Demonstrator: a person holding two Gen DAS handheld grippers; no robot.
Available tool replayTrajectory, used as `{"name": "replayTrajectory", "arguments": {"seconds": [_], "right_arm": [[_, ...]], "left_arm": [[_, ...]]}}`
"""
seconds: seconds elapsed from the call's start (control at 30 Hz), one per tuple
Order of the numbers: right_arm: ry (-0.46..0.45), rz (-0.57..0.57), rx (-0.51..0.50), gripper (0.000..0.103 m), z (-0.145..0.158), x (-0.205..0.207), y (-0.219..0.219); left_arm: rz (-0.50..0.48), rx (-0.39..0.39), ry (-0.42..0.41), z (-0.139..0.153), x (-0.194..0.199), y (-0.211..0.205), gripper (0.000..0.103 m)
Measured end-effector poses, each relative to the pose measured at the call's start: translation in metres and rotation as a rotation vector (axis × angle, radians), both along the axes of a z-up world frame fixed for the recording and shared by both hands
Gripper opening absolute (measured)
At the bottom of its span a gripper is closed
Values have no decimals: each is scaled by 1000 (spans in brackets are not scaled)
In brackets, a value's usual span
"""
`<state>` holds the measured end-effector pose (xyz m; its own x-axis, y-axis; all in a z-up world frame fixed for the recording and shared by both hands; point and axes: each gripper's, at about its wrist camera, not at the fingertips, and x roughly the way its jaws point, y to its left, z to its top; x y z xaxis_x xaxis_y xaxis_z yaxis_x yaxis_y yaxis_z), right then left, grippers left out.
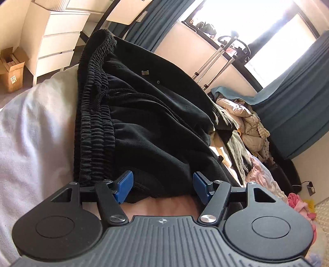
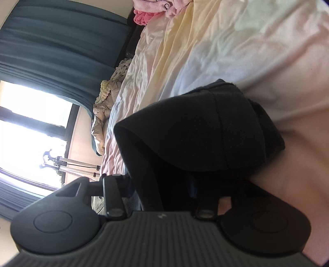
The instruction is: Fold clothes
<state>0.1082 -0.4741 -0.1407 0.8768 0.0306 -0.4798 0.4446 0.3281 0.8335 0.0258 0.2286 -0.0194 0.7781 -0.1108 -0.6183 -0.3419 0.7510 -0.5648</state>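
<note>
Black pants (image 1: 148,115) with a gathered elastic waistband (image 1: 92,115) and a drawstring lie on the pale bed sheet (image 1: 35,131). My left gripper (image 1: 163,188) is open, its blue pads (image 1: 124,187) set on either side of the pants' near edge. In the right wrist view a fold of the same black fabric (image 2: 205,131) drapes over my right gripper (image 2: 162,184). The cloth hides the right fingers, so I cannot tell how the jaws stand or whether they grip it.
A heap of other clothes (image 1: 244,127) lies farther along the bed. Pink garments (image 2: 152,10) sit at the bed's far end. A white dresser (image 1: 55,39) and a cardboard box (image 1: 12,67) stand beside the bed. Teal curtains (image 2: 57,41) flank a bright window.
</note>
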Motion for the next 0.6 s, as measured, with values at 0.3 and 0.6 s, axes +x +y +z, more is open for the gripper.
{"name": "replayTrajectory", "arguments": {"seconds": [0.3,0.6], "right_arm": [[-369,22,-94,5,47,17,-18],[-341,9,-98,5,43,5,-37]], "left_arm": [[12,-24,20,-10,2,2,69],[17,-59,10,-13,7,-1,69]]}}
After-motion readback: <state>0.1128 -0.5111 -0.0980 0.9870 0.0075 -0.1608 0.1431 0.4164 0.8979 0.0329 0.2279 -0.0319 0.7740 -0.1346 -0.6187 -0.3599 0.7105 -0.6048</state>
